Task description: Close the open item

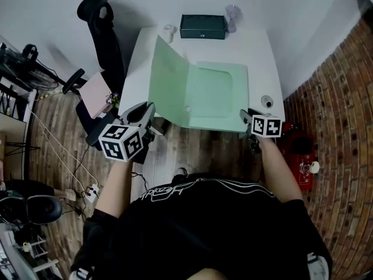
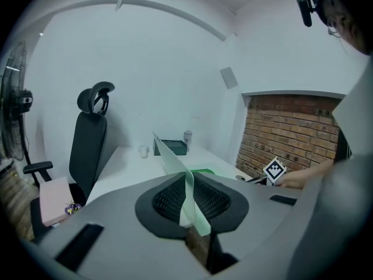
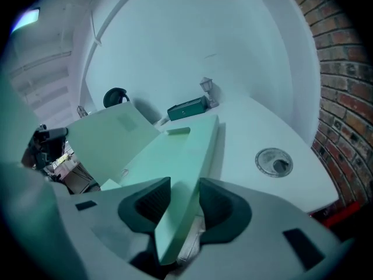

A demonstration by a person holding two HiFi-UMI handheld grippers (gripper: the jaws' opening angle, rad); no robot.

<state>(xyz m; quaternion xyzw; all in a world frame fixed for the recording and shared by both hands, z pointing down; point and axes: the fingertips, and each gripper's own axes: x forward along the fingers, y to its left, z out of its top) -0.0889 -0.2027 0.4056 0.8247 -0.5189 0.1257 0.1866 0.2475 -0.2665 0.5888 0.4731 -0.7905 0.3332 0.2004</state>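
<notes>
Green folder (image 1: 218, 95), at the near edge of the white table (image 1: 262, 57) and showing nothing inside, could drop its raised left cover (image 1: 166, 77) if that thin sheet slips from the near-closed jaws of the left gripper (image 1: 148, 113), or skid if the right gripper (image 1: 246, 117), clamped on its near right edge, loosens.

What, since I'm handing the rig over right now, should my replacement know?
Left hand-held gripper: shut on the near edge of the cover, which stands tilted up from the table.
Right hand-held gripper: shut on the near right corner of the green folder, whose base lies flat.
Done: cover gripped and raised, base pinned.
Left: probably swing the cover over onto the base, press it flat, then release both.
</notes>
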